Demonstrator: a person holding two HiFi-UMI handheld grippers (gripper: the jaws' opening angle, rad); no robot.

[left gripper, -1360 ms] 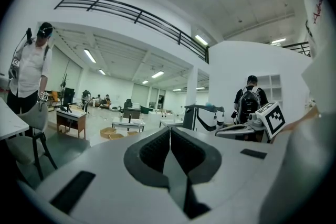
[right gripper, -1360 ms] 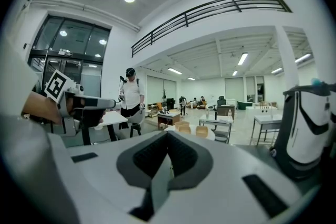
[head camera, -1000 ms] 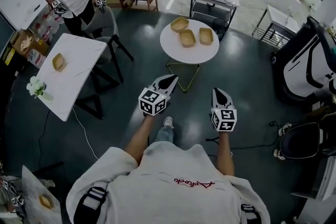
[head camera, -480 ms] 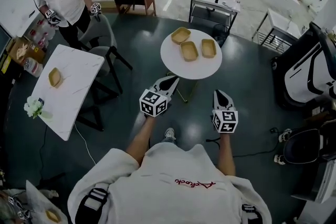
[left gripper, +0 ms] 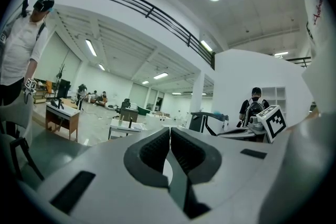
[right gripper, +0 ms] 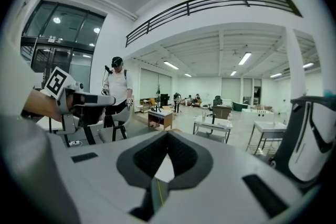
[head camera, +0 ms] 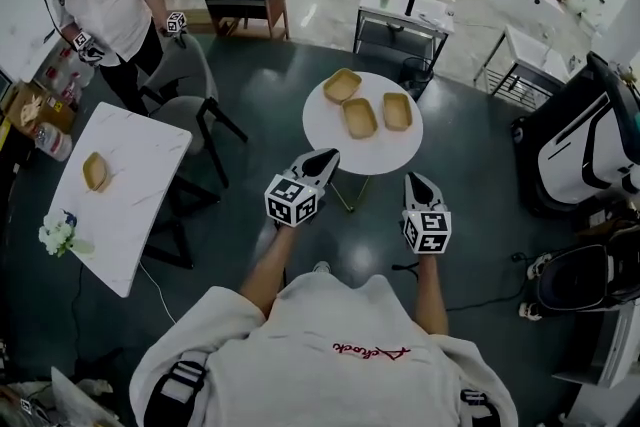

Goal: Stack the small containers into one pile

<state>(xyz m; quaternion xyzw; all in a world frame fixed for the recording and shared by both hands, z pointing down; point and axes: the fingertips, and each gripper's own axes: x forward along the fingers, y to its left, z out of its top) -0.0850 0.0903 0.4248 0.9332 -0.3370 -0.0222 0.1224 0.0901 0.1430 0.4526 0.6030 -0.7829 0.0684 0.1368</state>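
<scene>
Three shallow tan containers lie side by side on a round white table [head camera: 385, 151] ahead of me: one at the far left [head camera: 342, 85], one in the middle [head camera: 359, 118], one at the right [head camera: 397, 111]. My left gripper [head camera: 326, 156] is held short of the table's near edge, jaws shut with nothing between them [left gripper: 170, 131]. My right gripper [head camera: 415, 179] hangs a little nearer to me and to the right, also shut and empty [right gripper: 168, 134]. Neither gripper view shows the containers.
A white rectangular table [head camera: 135, 165] at the left carries another tan container [head camera: 95, 170] and flowers [head camera: 57, 235]. A chair [head camera: 195, 100] stands beside it, and a person [head camera: 95, 0] beyond. A large white machine [head camera: 590, 145] is at the right, with desks [head camera: 405, 10] behind.
The round table with its containers has come closer to both grippers. Both grippers keep the same pose, shut. The side table and the person at the left have shifted further left.
</scene>
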